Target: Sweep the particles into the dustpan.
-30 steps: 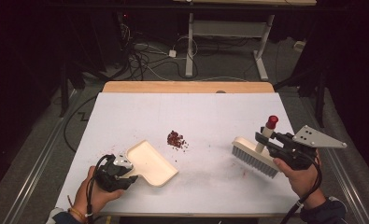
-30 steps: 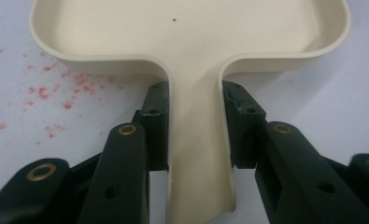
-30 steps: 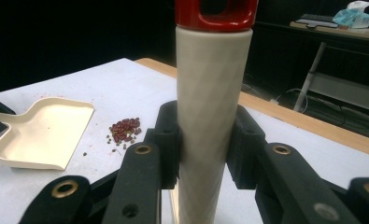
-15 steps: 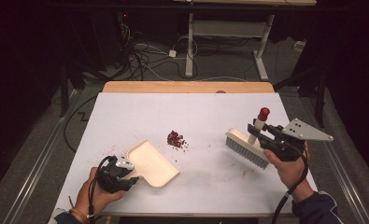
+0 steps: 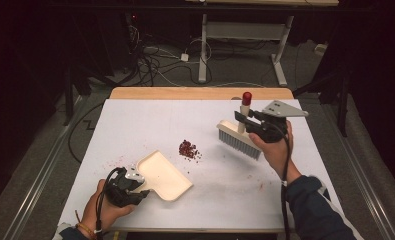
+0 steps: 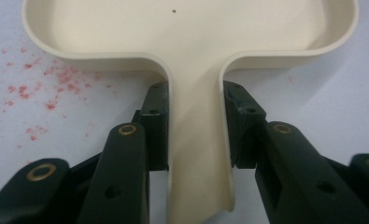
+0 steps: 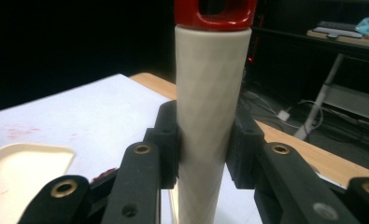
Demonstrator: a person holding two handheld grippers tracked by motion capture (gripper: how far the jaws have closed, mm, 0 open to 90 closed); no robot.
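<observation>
The little heap of red crumbs (image 5: 188, 149) sits near the middle of the white table (image 5: 135, 120), between my 2 tools. What changed over the last second is the brush (image 5: 239, 140): I have carried it in from the right edge toward the centre, so its bristles now hang just right of the heap, apart from it. My right gripper (image 5: 257, 122) pinches the brush's pale, red-capped handle (image 7: 210, 116) upright, both pads pressed on its sides. The dustpan (image 5: 164, 175) has not shifted; it lies just below and left of the heap, mouth toward it, and my left gripper (image 5: 130, 187) clamps its handle (image 6: 198, 154) from both sides. I judge the sweep is about to begin: bristles down behind the crumbs, then draw them into the pan. Faint red smears (image 6: 37, 88) mark the table beside the pan.
</observation>
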